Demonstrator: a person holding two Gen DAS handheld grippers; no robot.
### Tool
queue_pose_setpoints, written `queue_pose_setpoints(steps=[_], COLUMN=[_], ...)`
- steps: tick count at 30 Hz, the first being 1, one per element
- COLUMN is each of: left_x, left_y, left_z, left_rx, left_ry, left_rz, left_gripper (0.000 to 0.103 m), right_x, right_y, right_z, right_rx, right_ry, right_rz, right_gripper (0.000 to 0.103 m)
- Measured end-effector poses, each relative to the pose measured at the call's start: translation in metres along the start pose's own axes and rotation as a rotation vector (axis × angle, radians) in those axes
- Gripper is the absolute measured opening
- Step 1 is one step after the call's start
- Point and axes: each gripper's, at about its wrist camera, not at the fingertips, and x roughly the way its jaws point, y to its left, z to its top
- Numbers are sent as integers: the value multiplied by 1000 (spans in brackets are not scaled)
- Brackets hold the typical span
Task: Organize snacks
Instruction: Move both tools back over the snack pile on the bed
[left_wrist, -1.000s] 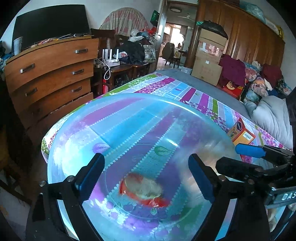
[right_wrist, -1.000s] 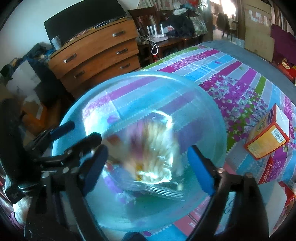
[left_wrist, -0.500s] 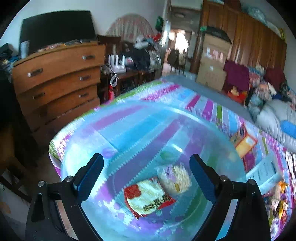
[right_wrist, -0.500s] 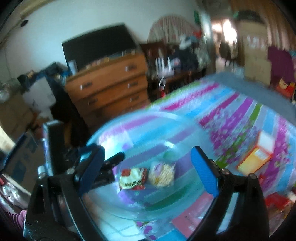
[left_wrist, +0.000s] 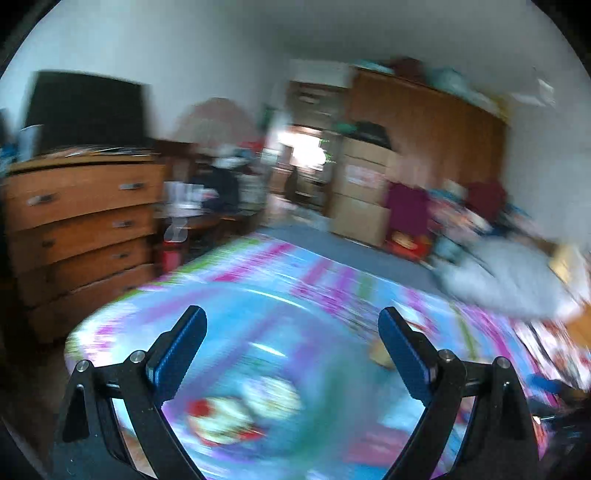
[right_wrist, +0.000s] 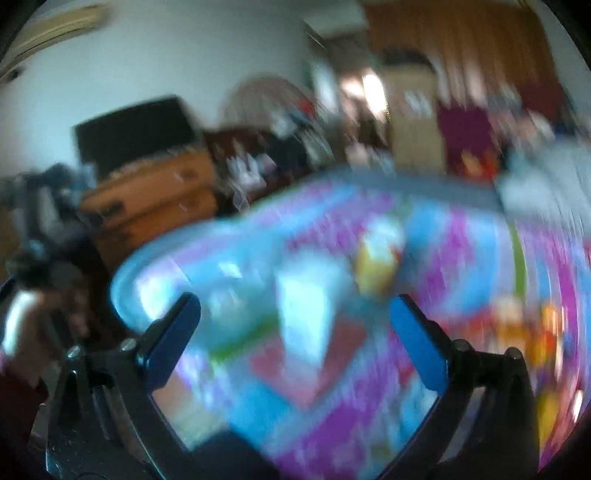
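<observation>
A clear blue plastic basin (left_wrist: 258, 299) rests on the striped bedspread. In it lie a red-and-white snack packet (left_wrist: 221, 421) and a pale packet (left_wrist: 275, 398), side by side. My left gripper (left_wrist: 291, 350) hangs above the basin's near side, open and empty. In the heavily blurred right wrist view, my right gripper (right_wrist: 295, 332) is over the bedspread to the right of the basin (right_wrist: 147, 273). Its jaws are opening with nothing between them. Beyond it stands an orange-yellow box (right_wrist: 376, 266), and more snack packs (right_wrist: 517, 332) lie at the right.
A wooden chest of drawers (left_wrist: 81, 229) with a dark screen on top stands left of the bed. Cardboard boxes (left_wrist: 362, 199) and a brown wardrobe (left_wrist: 436, 125) fill the far side. Grey bedding (left_wrist: 502, 280) is heaped at the right.
A pale packet has come to lie in the basin beside the red-and-white one. Both grippers have pulled back from the basin; the left rose and the right swung off to the right.
</observation>
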Motion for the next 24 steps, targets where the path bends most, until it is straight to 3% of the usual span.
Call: queue_pose_setpoints(steps=[5, 6, 12, 15, 18, 21, 24], left_x=[17, 26, 67, 83, 121, 150, 170], left_y=[-106, -129, -228, -257, -285, -305, -322], left_z=[-47, -60, -125, -157, -187, -216, -237], left_rx=[210, 238, 346, 342, 352, 404, 498], left_ry=[150, 211, 432, 517, 572, 625, 625], left_rz=[-247, -309, -492, -517, -496, -521, -539], left_gripper=[95, 95, 95, 95, 94, 83, 83], right_x=[-9, -13, -43, -54, -60, -61, -63], right_y=[-76, -91, -176, -200, -211, -222, -235], right_z=[-70, -81, -118, -125, -130, -138, -150], right_rx=[159, 191, 406, 454, 464, 479, 517], right_ry=[173, 194, 210, 201, 186, 180, 182], right_rz=[-112, -135, -242, -249, -240, -231, -215], right_gripper=[103, 103, 103, 103, 103, 103, 103])
